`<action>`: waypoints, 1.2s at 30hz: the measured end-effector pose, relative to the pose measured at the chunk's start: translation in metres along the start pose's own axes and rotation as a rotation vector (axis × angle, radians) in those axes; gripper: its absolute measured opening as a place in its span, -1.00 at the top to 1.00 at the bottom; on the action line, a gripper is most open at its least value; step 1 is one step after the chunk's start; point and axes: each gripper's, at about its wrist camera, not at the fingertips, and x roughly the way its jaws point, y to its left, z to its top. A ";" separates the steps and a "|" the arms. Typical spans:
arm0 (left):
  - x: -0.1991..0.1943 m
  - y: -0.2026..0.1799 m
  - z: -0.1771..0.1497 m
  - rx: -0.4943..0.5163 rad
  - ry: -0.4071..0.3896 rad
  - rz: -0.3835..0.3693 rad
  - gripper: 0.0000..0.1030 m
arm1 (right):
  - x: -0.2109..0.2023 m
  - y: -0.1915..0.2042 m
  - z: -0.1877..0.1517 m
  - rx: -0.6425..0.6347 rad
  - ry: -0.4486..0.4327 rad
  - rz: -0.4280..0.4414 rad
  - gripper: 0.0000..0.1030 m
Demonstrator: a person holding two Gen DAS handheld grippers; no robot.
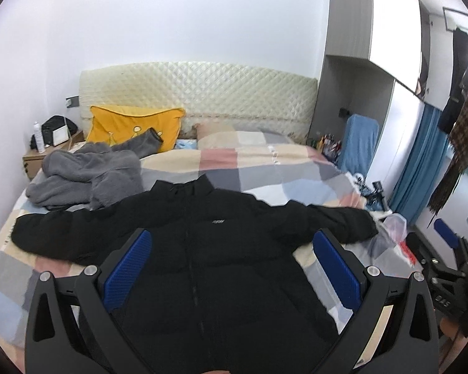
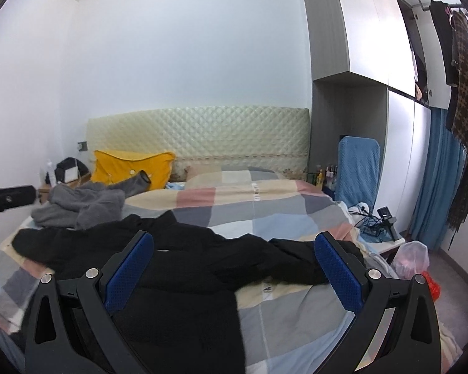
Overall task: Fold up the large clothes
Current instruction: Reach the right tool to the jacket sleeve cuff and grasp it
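A black puffer jacket point(image 1: 209, 249) lies front up on the checked bedspread point(image 1: 259, 168), sleeves spread out to both sides. My left gripper point(image 1: 231, 249) hovers open above the jacket's chest, blue pads wide apart, nothing between them. In the right wrist view the same jacket point(image 2: 184, 268) fills the lower left, its right sleeve point(image 2: 296, 258) stretching toward the bed's edge. My right gripper point(image 2: 234, 255) is open too, above the jacket's right side and sleeve. The right gripper also shows at the far right of the left wrist view point(image 1: 446, 249).
A grey fleece garment point(image 1: 84, 177) is heaped at the bed's left, by a yellow pillow point(image 1: 134, 124) and quilted headboard point(image 1: 202, 90). A nightstand point(image 1: 46, 152) holds a bottle and bag. Right of the bed: blue-covered chair point(image 1: 360, 140), plastic bag point(image 1: 390, 230), wardrobe, hanging clothes.
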 end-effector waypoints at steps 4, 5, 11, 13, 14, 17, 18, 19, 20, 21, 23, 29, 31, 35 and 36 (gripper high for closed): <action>0.030 0.011 -0.014 0.024 0.002 0.029 -1.00 | 0.031 -0.012 -0.019 -0.006 -0.026 -0.054 -1.00; 0.041 0.015 -0.021 0.028 0.023 0.040 -1.00 | 0.041 -0.017 -0.026 0.000 -0.029 -0.067 -1.00; 0.088 0.047 -0.053 -0.011 0.111 0.076 -1.00 | 0.091 -0.047 -0.049 0.036 0.000 -0.110 -1.00; 0.097 0.052 -0.060 -0.017 0.127 0.087 -1.00 | 0.102 -0.056 -0.052 0.035 -0.005 -0.128 -1.00; 0.104 0.056 -0.064 -0.019 0.136 0.090 -1.00 | 0.108 -0.063 -0.055 0.036 -0.011 -0.140 -1.00; 0.117 0.060 -0.072 -0.020 0.146 0.094 -1.00 | 0.123 -0.087 -0.062 0.087 -0.027 -0.181 -1.00; 0.120 0.061 -0.074 -0.018 0.146 0.090 -1.00 | 0.126 -0.097 -0.066 0.108 -0.040 -0.208 -1.00; 0.124 0.062 -0.077 -0.015 0.144 0.078 -1.00 | 0.130 -0.108 -0.070 0.123 -0.053 -0.254 -1.00; 0.127 0.063 -0.080 -0.012 0.143 0.071 -1.00 | 0.134 -0.116 -0.073 0.130 -0.057 -0.288 -1.00; 0.129 0.065 -0.083 -0.013 0.143 0.071 -1.00 | 0.139 -0.125 -0.076 0.137 -0.055 -0.318 -1.00; 0.137 0.070 -0.088 -0.028 0.151 0.066 -1.00 | 0.154 -0.147 -0.083 0.157 -0.032 -0.359 -1.00; 0.157 0.082 -0.098 -0.075 0.195 0.087 -1.00 | 0.189 -0.205 -0.114 0.299 0.048 -0.384 -1.00; 0.163 0.083 -0.103 -0.070 0.204 0.109 -1.00 | 0.197 -0.218 -0.123 0.347 0.063 -0.368 -1.00; 0.172 0.086 -0.112 -0.074 0.220 0.129 -1.00 | 0.216 -0.251 -0.140 0.517 0.073 -0.335 -0.72; 0.174 0.087 -0.114 -0.072 0.225 0.135 -1.00 | 0.221 -0.258 -0.147 0.566 0.082 -0.324 -0.66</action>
